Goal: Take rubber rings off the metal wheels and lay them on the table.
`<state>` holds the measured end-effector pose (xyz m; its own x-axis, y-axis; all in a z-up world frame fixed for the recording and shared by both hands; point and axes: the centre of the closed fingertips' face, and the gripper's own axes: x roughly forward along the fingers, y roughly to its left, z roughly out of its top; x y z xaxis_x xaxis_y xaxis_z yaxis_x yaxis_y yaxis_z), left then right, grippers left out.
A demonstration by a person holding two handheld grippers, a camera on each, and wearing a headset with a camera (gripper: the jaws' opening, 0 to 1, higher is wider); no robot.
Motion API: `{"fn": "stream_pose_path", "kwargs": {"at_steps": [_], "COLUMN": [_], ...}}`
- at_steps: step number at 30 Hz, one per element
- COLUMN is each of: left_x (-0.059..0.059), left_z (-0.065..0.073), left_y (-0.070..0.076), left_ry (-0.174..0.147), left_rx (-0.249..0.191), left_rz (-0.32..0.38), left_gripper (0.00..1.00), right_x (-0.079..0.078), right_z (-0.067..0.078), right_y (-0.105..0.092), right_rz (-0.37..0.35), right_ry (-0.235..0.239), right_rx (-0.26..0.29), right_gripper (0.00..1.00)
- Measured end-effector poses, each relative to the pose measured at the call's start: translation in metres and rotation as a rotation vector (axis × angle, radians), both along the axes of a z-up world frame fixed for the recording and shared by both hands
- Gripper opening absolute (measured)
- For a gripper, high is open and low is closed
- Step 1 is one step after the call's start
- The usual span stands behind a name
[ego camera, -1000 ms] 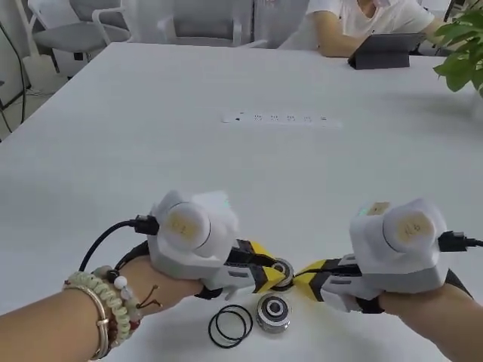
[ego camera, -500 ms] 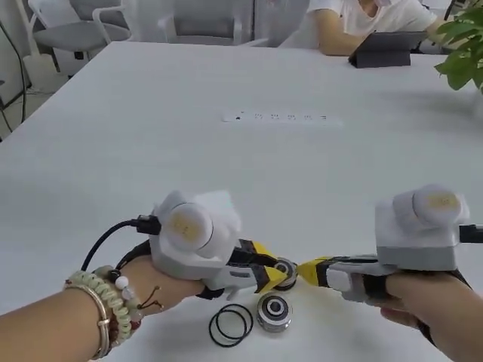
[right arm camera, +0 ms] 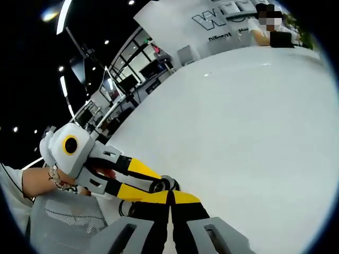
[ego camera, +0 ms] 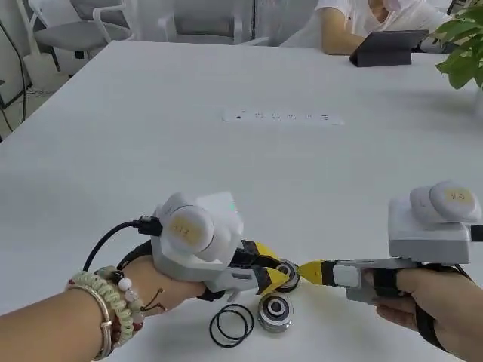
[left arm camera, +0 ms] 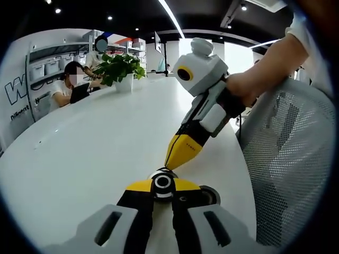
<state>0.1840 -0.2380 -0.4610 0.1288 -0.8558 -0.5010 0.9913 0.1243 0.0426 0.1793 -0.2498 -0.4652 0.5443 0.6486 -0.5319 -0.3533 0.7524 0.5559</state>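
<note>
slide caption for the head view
Left gripper holds a metal wheel, right gripper at its rim; two rubber rings and a second wheel on the table.

Clamps the left gripper (ego camera: 278,276) shut around a metal wheel (ego camera: 286,272), forearm reaching in from the lower left, left hand (ego camera: 162,290) wrapped round the handle. Holds the right gripper (ego camera: 303,271) level from the right, jaws pressed together, yellow tip meeting the wheel's rim.
</note>
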Motion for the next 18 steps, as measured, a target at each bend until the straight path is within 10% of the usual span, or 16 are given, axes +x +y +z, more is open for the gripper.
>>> {"fn": "stream_pose_path", "kwargs": {"at_steps": [18], "left_x": [0.0001], "left_z": [0.0001], "left_y": [-0.0002], "left_ry": [-0.003], "left_rx": [0.006], "left_rz": [0.0], "left_gripper": [0.07], "right_x": [-0.0028], "right_z": [0.0061], "right_y": [0.0057], "right_rz": [-0.003], "right_ry": [0.017], "right_rx": [0.039], "right_gripper": [0.0]}}
